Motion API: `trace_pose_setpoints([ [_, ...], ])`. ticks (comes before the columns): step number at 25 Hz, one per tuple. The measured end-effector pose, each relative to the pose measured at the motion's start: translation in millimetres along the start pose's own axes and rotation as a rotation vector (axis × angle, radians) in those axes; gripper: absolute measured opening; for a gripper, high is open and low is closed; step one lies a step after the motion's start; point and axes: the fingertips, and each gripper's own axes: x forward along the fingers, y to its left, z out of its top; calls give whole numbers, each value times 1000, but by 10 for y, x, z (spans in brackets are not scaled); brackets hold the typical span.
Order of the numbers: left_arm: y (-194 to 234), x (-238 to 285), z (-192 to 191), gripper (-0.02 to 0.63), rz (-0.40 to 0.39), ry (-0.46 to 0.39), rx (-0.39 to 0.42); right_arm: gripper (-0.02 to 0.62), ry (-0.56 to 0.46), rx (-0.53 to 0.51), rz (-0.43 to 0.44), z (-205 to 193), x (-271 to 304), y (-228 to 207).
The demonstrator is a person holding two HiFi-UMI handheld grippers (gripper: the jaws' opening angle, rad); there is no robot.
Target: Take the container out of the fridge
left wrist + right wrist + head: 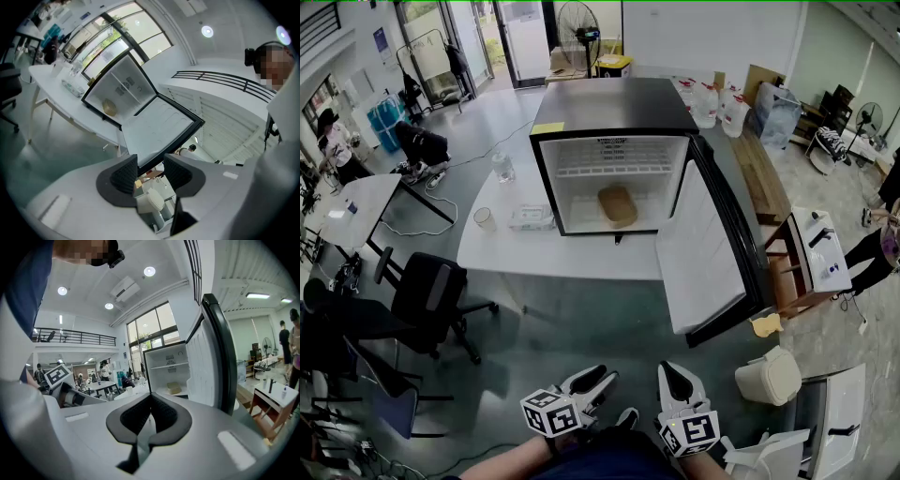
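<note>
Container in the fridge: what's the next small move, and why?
Probably bring the left gripper forward toward the container. The fridge door stands wide open, and the container lies alone on the bottom with nothing in front. The left jaws are apart and empty, while the right gripper is shut. Both are far short of the fridge.

The fridge (614, 103) had a glossy black top and a smooth white plastic lining, and the container (618, 205) inside looked matt tan. The tabletop (534, 248) was smooth white. The left tool (598, 382) and right tool (680, 382) were matt grey plastic with black ribbed pads (125, 174).
</note>
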Motion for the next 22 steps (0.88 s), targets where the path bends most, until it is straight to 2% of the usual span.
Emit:
trace_pose_setpoints([
  [7,-130,-342,92,121,20,-57,88,6,-8,22,-26,-52,-293,257],
  [8,-126,-392,111,91,20,-66,98,6,-11,24,-29,-77,-297,293],
  [9,-111,-440,137,23,22,-77,109,6,-13,26,-32,-103,-293,325],
  [10,-89,-489,164,2,27,-85,122,6,-12,28,-35,-120,-284,359],
  [16,3,-807,349,2,46,-120,218,6,0,25,-44,-148,-261,605],
  [22,76,-1034,661,2,58,-183,301,6,-7,44,-98,-90,-129,721],
])
